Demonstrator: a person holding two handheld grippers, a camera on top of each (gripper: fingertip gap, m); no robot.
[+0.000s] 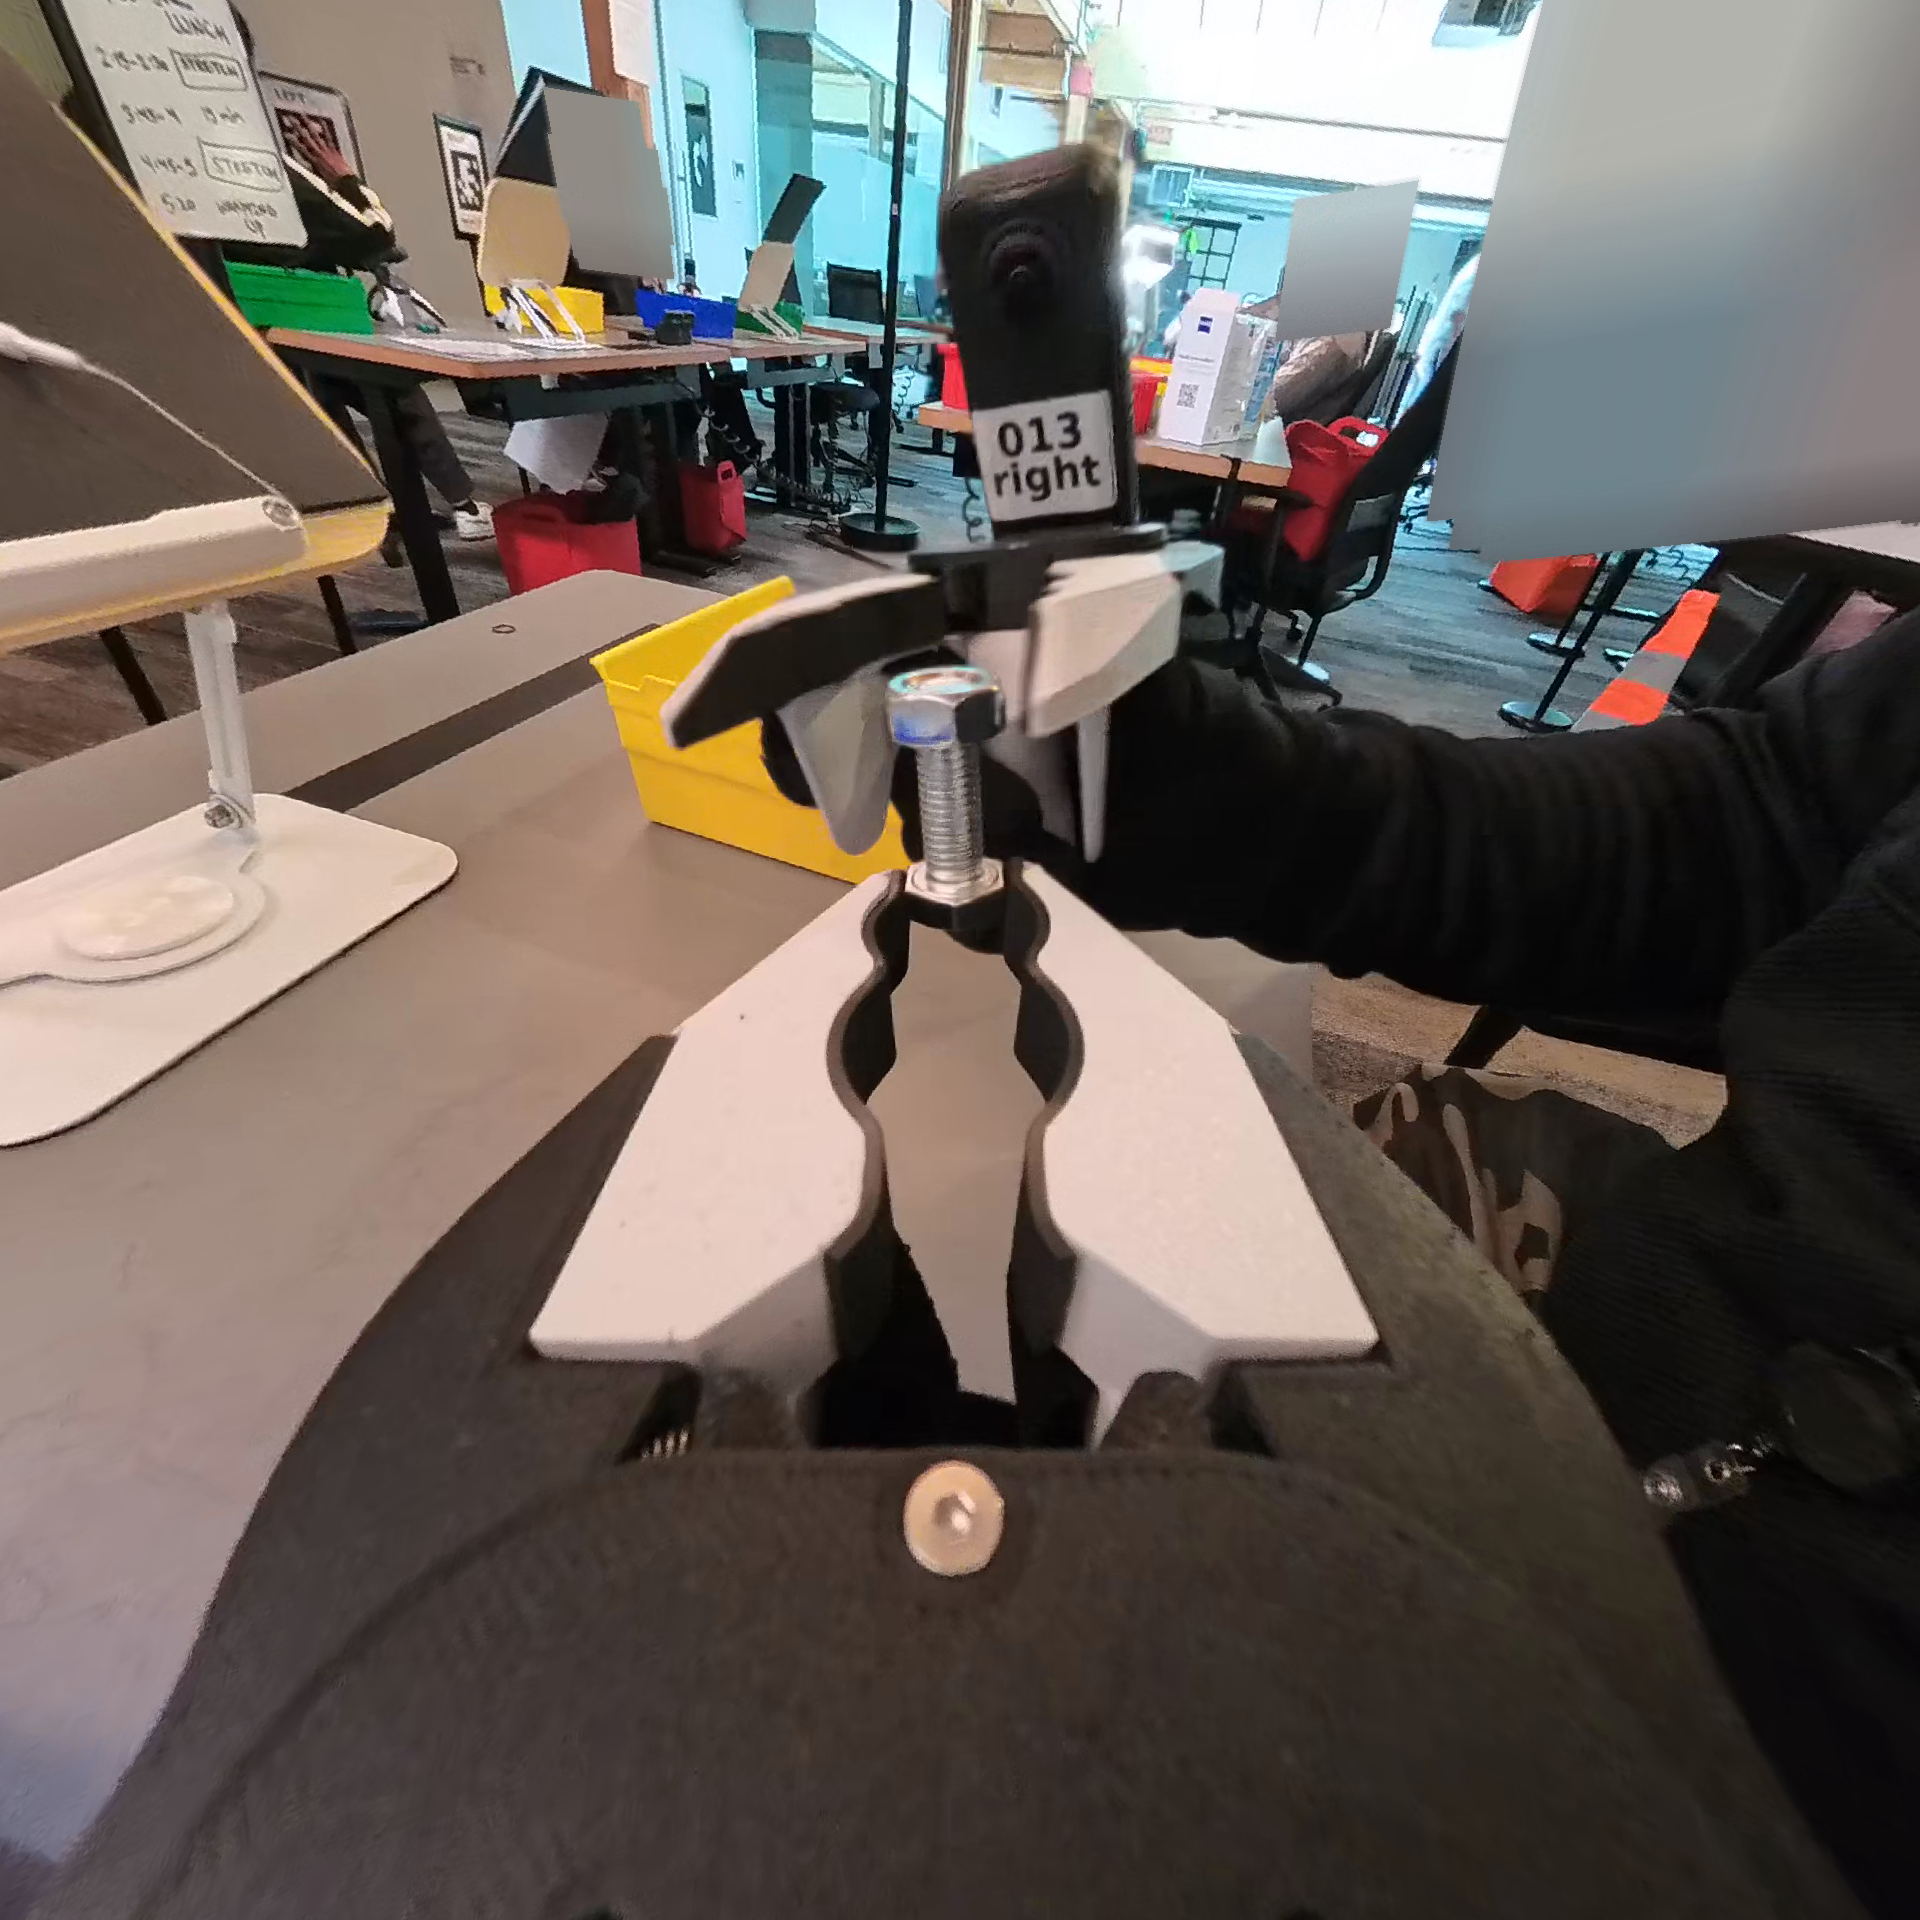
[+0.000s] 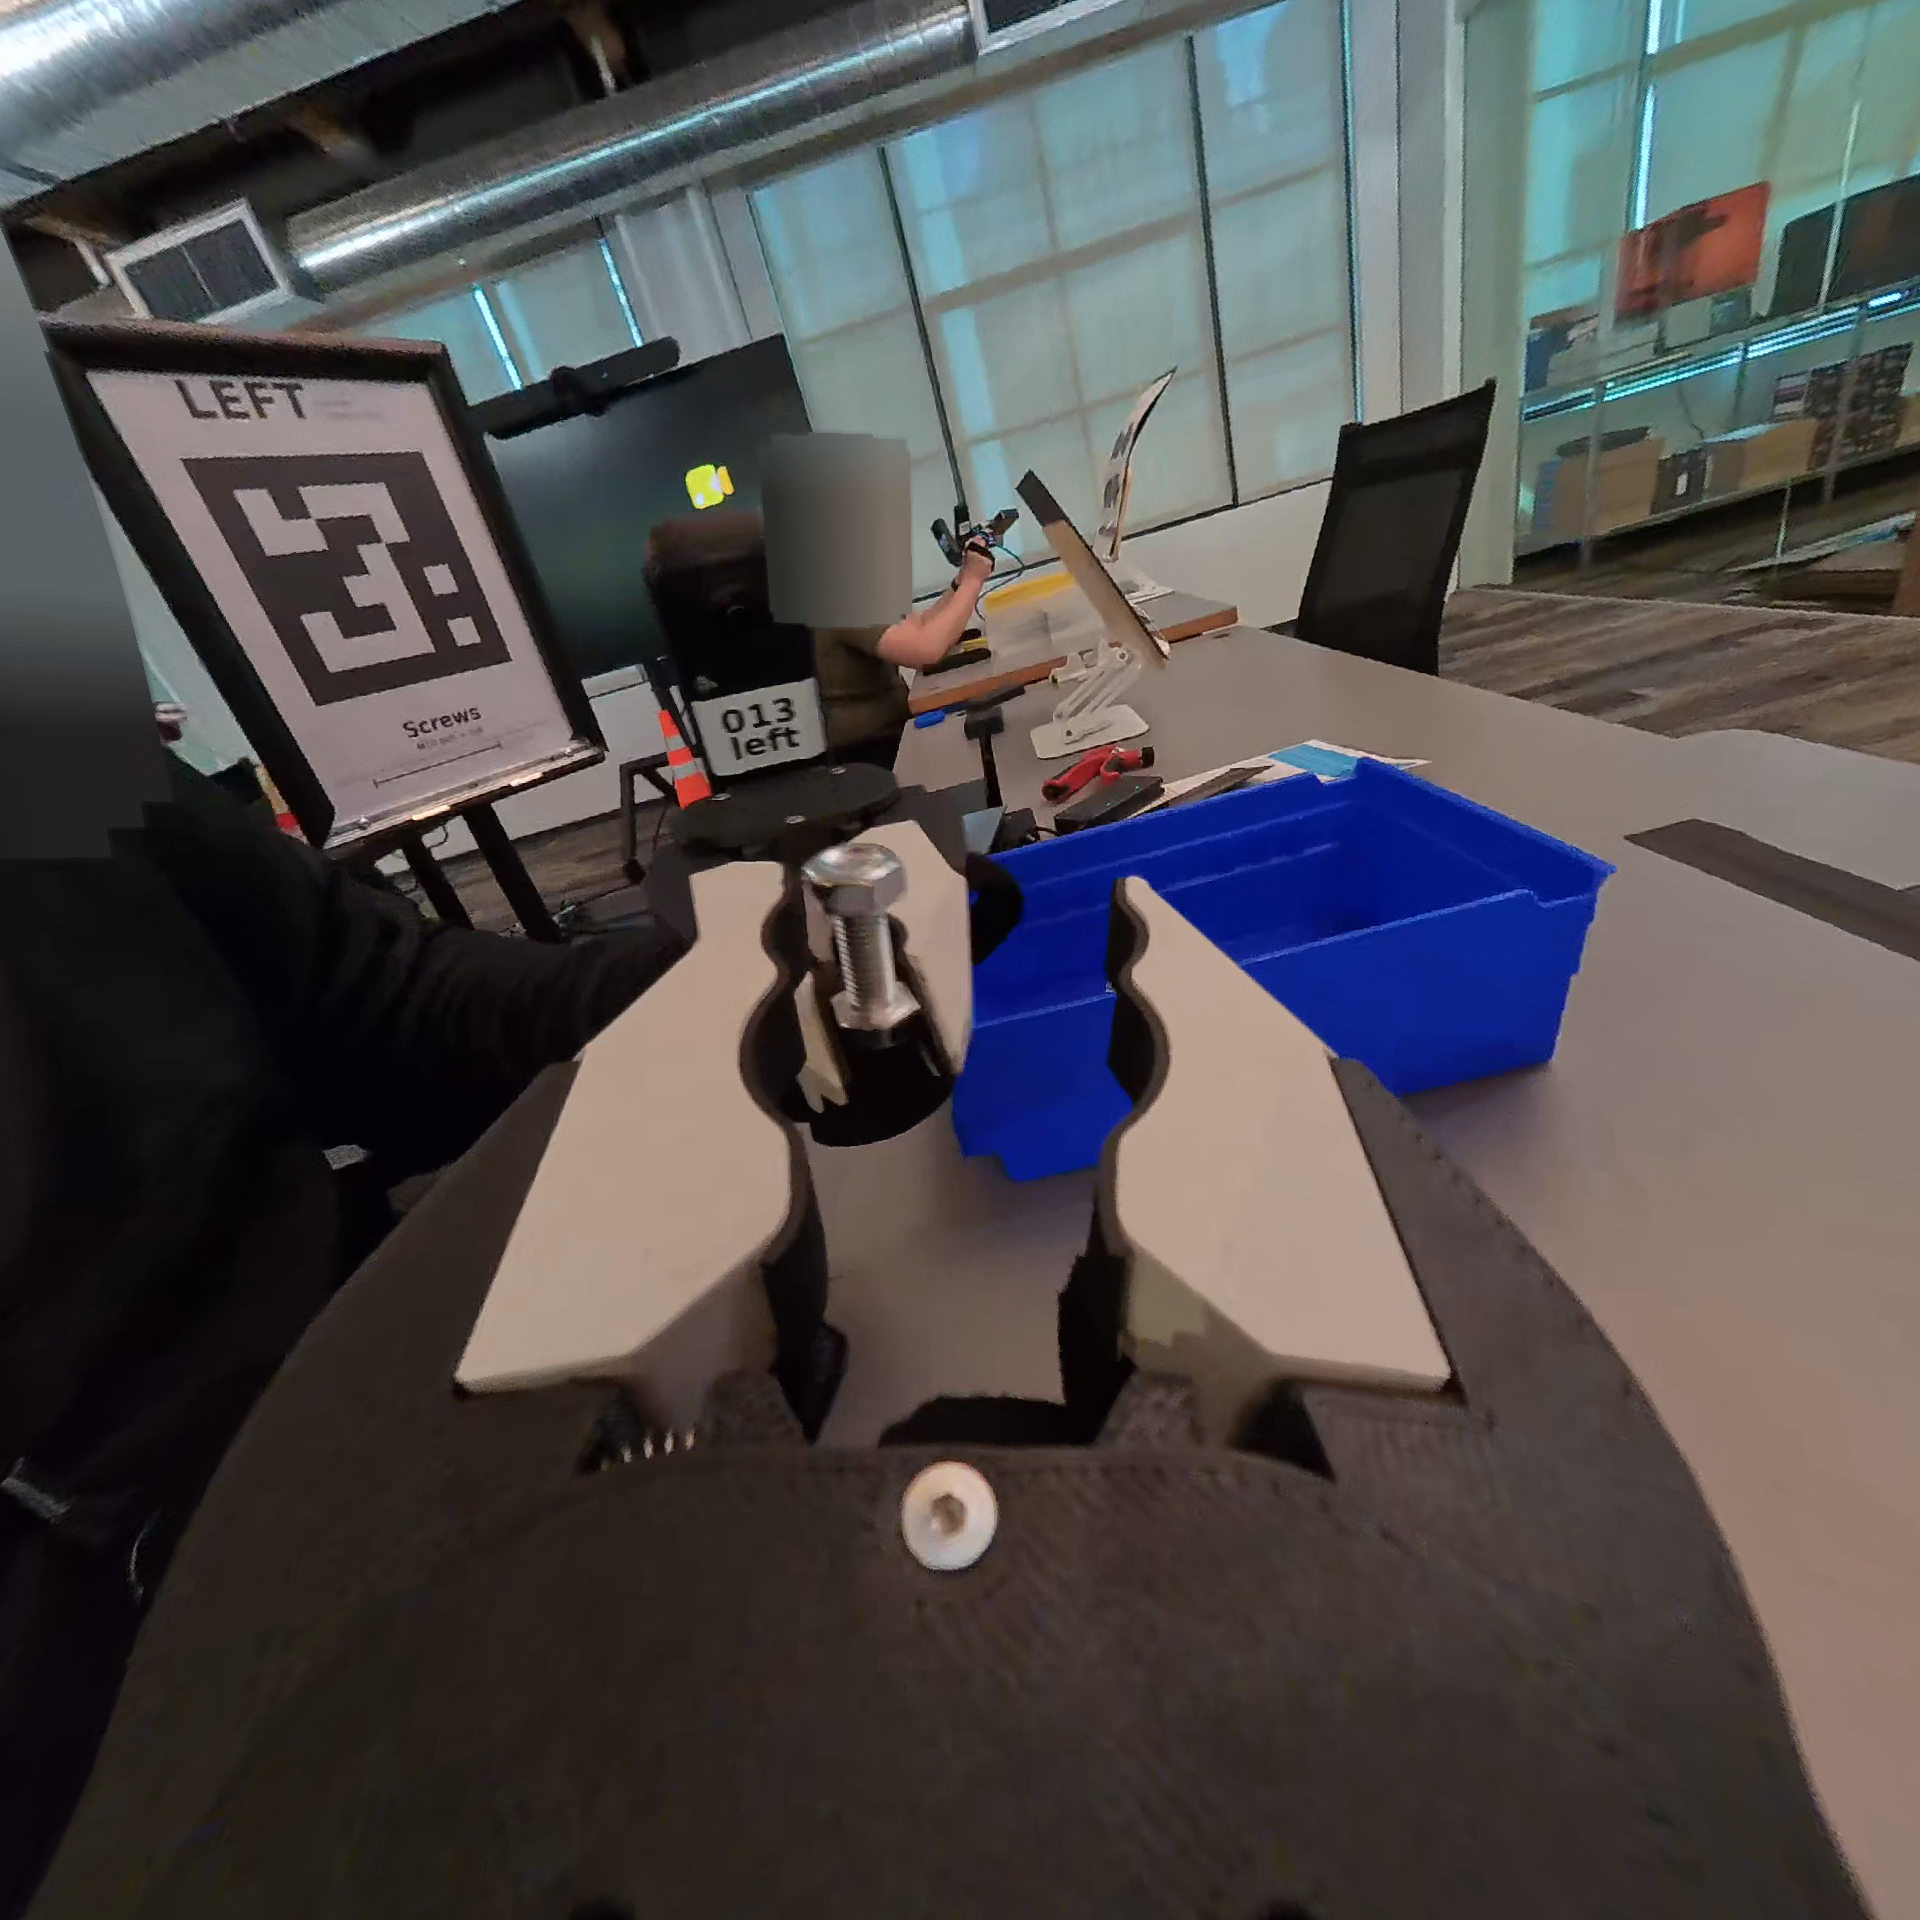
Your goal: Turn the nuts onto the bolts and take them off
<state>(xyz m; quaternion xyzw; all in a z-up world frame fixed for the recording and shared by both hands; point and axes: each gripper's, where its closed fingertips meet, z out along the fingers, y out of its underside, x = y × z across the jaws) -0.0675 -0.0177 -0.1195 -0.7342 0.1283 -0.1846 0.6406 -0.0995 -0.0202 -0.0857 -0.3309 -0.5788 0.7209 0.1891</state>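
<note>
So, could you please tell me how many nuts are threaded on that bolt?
1: the nut sits low on the upright bolt, pinched by the left gripper fingers. The top hex is the bolt's head.

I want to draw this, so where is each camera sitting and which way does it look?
Left wrist view: sits on the left gripper, looking along its fingers shut on the nut of the upright bolt; yellow bin beyond, black sleeve at right.
Right wrist view: sits on the open right gripper, facing the opposite way; blue bin beyond, a sleeve at left.
Shared: bolt, nut, grey table; each shows the other gripper.
</note>
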